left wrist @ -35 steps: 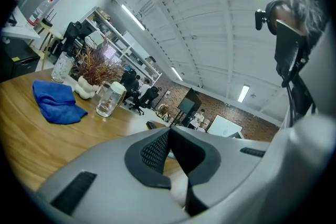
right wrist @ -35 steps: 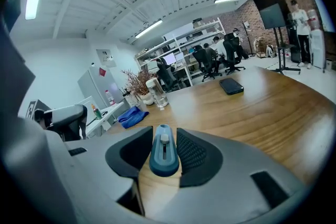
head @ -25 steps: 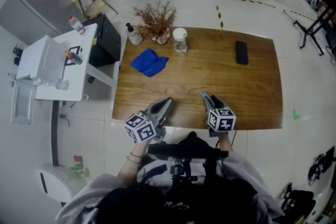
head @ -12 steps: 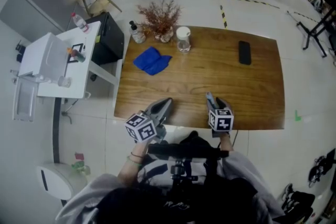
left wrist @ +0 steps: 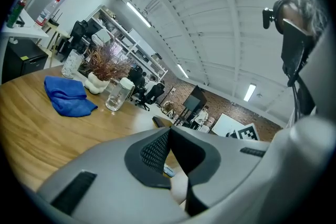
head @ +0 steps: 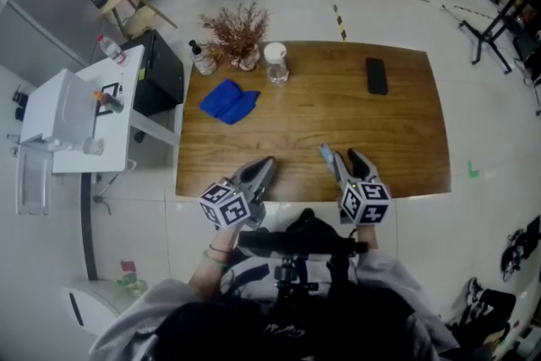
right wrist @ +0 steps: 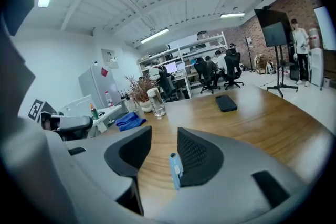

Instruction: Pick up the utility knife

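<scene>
Near the table's front edge, right of middle, my right gripper stands unclenched, jaws having just closed a little, with the blue utility knife between them against one pad. My left gripper is clenched empty. I judge the knife light, stiff, slick: grip mid-handle.

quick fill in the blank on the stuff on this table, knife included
1. The utility knife has a light ____ body.
2. The clear jar is closed with a ____ lid.
3. In the head view, the black phone lies flat on the table to the ____ of the jar.

Missing words: blue; white; right
</scene>
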